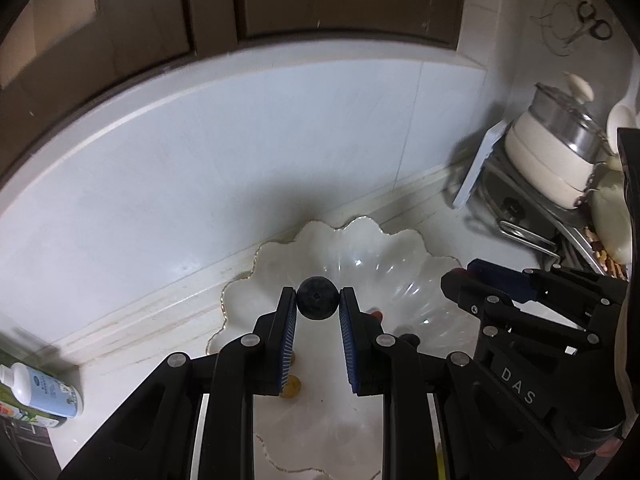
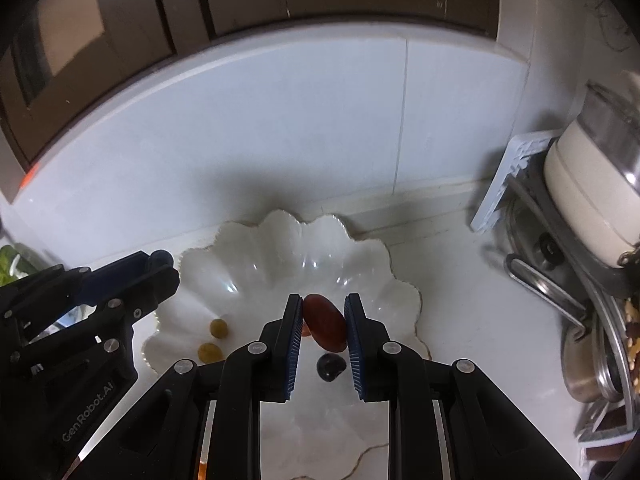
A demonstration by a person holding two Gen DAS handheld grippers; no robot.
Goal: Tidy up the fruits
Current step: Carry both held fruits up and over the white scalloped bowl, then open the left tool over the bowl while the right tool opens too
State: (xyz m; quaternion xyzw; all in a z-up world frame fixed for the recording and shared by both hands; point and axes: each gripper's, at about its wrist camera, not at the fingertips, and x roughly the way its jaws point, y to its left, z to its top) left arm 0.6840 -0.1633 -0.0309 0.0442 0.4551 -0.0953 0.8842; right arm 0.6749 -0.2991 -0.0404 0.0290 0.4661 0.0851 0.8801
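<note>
While angled down over the scalloped dish (image 2: 248, 256), left gripper (image 1: 318, 300) fingers clamped on dark berry (image 1: 317, 297), right gripper (image 2: 323, 304) on red fruit (image 2: 325, 322)

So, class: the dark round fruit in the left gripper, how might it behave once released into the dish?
The dark round fruit looks ball-shaped and would probably roll down the scalloped dish's sloping, glossy wall. Pinched only at the left gripper's tips, it might slip.

Both tools are matte black plastic linkages with round silver pivot screws. The left gripper (image 1: 318, 305), at the lower centre of its own view, carries ribbed blue pads (image 1: 289, 344) on its inner faces. The right gripper (image 2: 322, 307) matches it. White lettering marks the side of each body.
</note>
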